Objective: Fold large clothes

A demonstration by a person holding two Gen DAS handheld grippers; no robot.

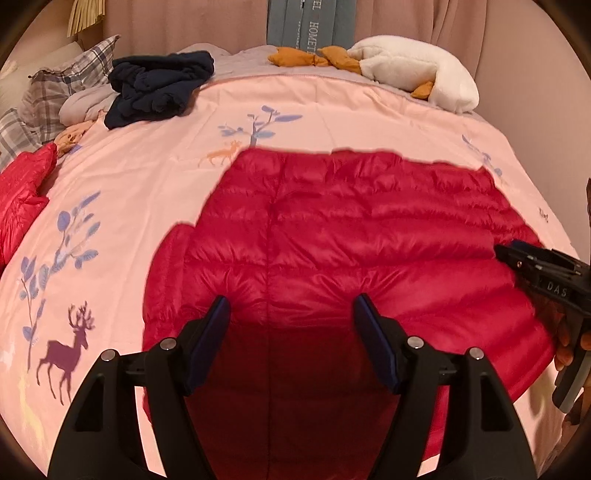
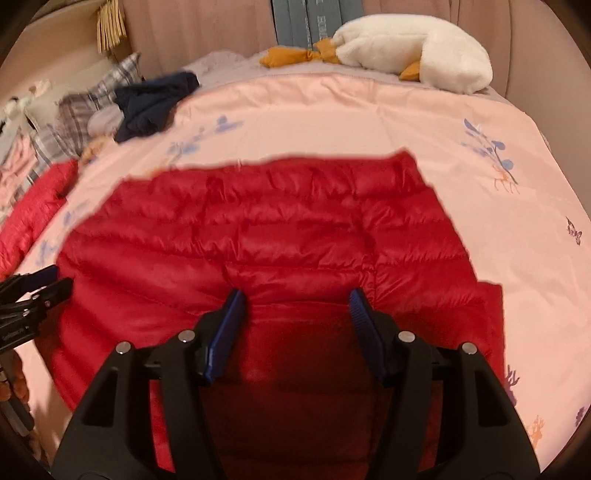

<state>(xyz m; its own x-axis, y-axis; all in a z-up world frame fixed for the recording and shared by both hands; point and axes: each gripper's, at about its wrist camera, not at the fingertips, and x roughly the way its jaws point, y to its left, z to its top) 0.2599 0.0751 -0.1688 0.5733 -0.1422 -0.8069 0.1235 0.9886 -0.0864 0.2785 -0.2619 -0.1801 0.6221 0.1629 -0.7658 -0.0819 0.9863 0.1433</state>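
Left wrist view: grey-blue box at the far edge of the bed reads "HOMETE…" in vertical print, cut off by the orange feet of the white goose plush; the right gripper's black body at the right edge shows "DAS", rest not legible. Left gripper is released, blue pads wide apart, hovering low over the near part of the red down jacket, nothing between the fingers. Jacket lies flat on the pink deer-print duvet, centre seam running away from the camera. Right gripper comes in from the right over the jacket's right side, a hand partly visible on its handle; fingers look apart. Second red puffy garment at left edge, navy clothes pile and plaid pillow far left. Right wrist view: box lettering too blurred to read. Right gripper unclenched, pads spread over the jacket near its collar end, holding nothing. Left gripper enters from the left edge over the jacket's left side, fingers slightly apart. Goose plush at far right, navy pile far left.
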